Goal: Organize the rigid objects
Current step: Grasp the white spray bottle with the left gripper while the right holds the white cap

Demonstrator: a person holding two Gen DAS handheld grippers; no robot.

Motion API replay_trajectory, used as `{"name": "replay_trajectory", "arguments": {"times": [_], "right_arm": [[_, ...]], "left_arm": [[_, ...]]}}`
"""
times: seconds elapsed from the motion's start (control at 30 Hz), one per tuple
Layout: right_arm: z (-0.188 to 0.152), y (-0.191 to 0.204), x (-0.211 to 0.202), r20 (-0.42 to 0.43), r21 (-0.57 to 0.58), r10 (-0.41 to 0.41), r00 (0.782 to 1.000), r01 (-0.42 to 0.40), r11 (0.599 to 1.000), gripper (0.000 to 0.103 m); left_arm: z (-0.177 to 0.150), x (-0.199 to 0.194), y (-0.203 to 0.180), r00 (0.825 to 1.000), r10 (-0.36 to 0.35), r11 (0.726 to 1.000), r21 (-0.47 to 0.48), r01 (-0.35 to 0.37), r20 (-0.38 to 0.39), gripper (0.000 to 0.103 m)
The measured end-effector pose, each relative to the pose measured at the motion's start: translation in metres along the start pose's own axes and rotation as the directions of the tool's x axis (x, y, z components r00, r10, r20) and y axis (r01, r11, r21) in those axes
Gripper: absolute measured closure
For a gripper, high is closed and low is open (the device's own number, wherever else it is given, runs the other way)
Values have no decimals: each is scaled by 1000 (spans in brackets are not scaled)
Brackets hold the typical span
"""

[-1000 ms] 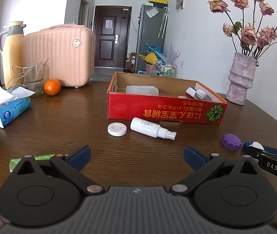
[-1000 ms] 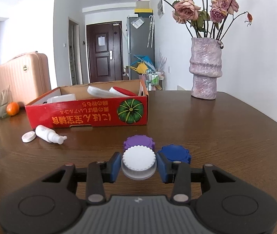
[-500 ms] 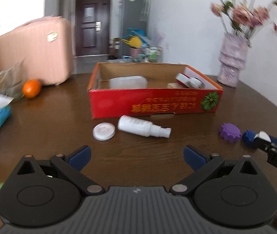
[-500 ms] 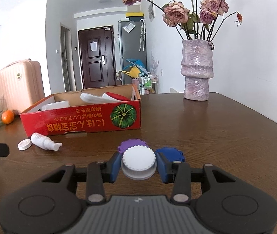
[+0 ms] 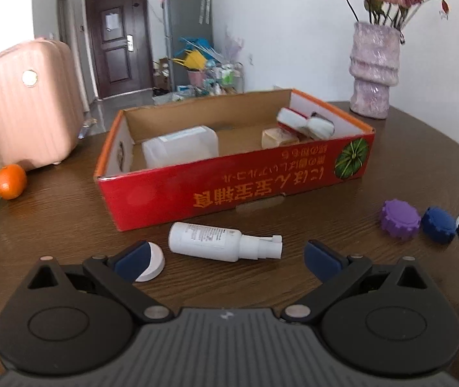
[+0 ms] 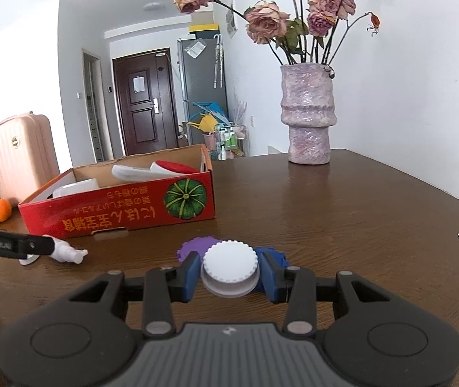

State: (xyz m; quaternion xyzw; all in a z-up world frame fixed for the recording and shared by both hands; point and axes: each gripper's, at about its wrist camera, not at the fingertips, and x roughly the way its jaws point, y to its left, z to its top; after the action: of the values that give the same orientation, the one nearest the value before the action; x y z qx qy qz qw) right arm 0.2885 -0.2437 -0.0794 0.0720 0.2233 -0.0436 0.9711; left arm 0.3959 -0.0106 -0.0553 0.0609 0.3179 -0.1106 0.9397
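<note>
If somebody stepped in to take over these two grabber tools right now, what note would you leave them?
Right gripper: fingers shut on the white ridged cap, just above the table.
Left gripper: fingers wide open, empty, close to the white spray bottle and the flat white lid.
Done: the red box already holds a clear container and a few other items.
Left: box the held cap, the purple cap, the blue cap, the bottle and the lid.
</note>
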Motion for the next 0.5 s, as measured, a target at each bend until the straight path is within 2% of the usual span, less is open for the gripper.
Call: {"name": "replay_trajectory", "arguments": {"times": [0.1, 0.3, 0.5], "right_arm": [[0, -1, 2, -4, 1, -5, 1000, 5, 1000, 64], [0, -1, 6, -9, 5, -20, 1000, 20, 1000, 64], [0, -2, 12, -13, 10, -40, 999, 40, 999, 64]], "left_arm": [[-1, 15, 4, 1000, -4, 1000, 3, 4, -25, 0], [3, 27, 11, 1000, -17, 999, 31, 17, 2, 0], [5, 38, 14, 996, -82, 996, 46, 83, -27, 0]]}}
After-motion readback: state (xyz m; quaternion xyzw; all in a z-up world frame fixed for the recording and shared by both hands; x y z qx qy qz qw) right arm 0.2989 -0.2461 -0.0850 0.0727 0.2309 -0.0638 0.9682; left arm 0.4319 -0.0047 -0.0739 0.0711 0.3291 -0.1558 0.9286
